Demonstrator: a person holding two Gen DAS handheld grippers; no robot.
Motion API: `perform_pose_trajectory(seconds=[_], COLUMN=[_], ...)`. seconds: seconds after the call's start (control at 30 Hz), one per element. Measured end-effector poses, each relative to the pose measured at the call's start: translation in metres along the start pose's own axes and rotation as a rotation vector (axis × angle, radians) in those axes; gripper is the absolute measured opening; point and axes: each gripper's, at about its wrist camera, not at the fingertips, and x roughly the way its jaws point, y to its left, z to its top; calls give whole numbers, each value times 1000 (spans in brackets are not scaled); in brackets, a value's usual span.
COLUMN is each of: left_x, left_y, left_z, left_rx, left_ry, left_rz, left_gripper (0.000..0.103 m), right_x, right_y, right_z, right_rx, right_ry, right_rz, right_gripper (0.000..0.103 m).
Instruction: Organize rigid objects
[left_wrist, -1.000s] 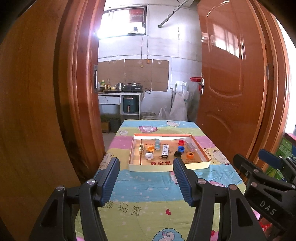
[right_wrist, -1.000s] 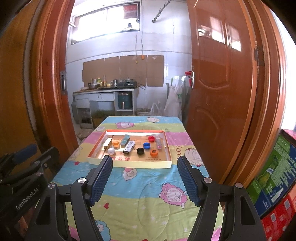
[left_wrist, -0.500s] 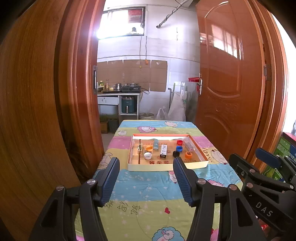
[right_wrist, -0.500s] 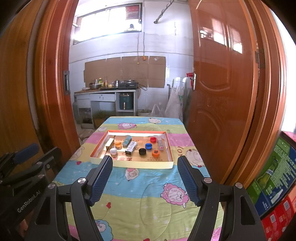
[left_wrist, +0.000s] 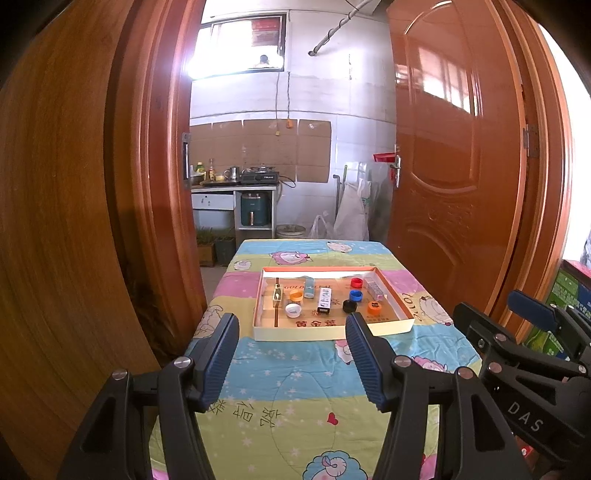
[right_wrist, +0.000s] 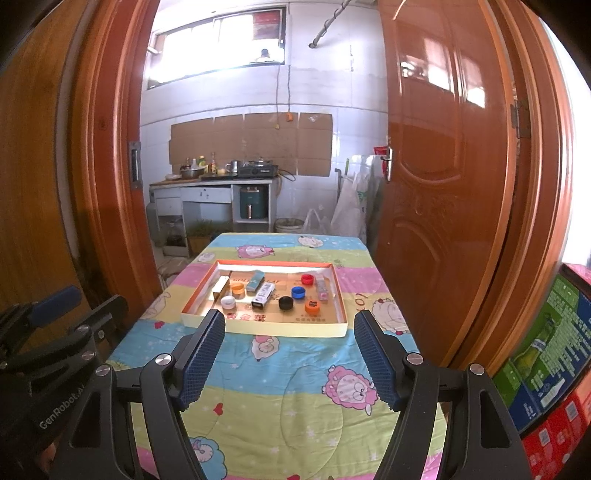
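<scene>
I am holding my left gripper (left_wrist: 291, 354) and right gripper (right_wrist: 290, 354) wide apart, empty, short of the tray (right_wrist: 280, 326); caps (right_wrist: 298, 292) and small boxes (right_wrist: 263, 293) are all lying inside it, loosely spread.

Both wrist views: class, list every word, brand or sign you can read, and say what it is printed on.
"DAS": right gripper's body.
"GenRobot.AI": left gripper's body.
"GOLD...": floor of the shallow cardboard tray, rest hidden.
"黄金..." in red: tray floor, near edge; last character unclear.
"...得乾" in black: cartoon sheep tablecloth; first character unclear.
Stove front, small boxes in the tray, cartons: too small or blurred.
</scene>
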Motion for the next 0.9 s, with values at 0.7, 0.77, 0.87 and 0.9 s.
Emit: perform_pose_trajectory(seconds=[0.7, 0.77, 0.87, 0.9], left_x=[1, 1, 2, 2], left_y=[0, 0, 0, 0], left_z=[2, 2, 2, 2], left_rx=[2, 3, 4, 4], left_ry=[1, 1, 3, 3], left_rz=[-2, -3, -4, -4], left_gripper=[60, 60, 60, 60], right_x=[0, 0, 0, 0], right_y=[0, 0, 0, 0], right_z=[0, 0, 0, 0], right_rx=[0, -1, 0, 0], right_ry=[-1, -1, -1, -1], right_rz=[0, 0, 0, 1], right_gripper=[74, 74, 74, 74])
